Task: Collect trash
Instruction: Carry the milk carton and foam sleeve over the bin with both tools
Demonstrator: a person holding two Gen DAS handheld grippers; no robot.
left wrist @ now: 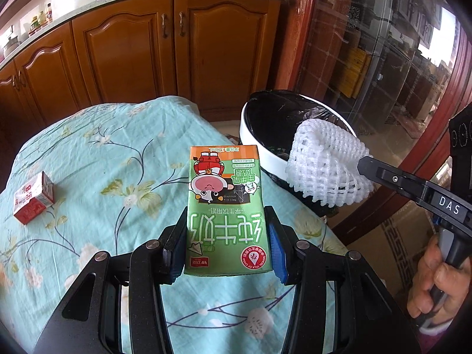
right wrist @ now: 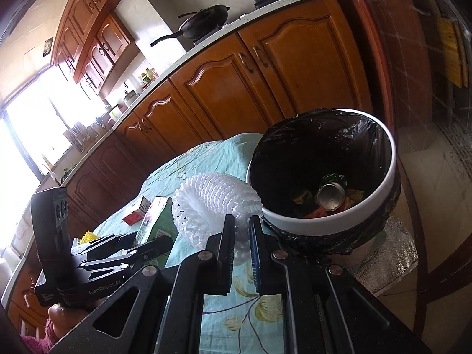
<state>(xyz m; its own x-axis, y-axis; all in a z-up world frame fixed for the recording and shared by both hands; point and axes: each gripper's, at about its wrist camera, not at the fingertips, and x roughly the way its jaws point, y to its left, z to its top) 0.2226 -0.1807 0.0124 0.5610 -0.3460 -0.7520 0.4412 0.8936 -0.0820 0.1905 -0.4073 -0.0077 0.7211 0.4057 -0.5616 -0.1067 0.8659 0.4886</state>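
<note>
Left wrist view: my left gripper (left wrist: 225, 247) clamps the milk carton (left wrist: 225, 209); my right gripper (right wrist: 242, 230) pinches the foam net (right wrist: 215, 199) beside the bin (right wrist: 380, 206). Transport step; next, position over bin, release.

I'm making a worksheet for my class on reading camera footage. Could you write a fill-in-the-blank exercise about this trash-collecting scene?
1. The left gripper is shut on a ____ milk carton.
2. The right gripper holds a white foam ____ beside the bin.
3. The bin is lined with a ____ plastic bag.
4. A small red and white box lies on the floral ____.

Missing words: green; net; black; tablecloth
</note>
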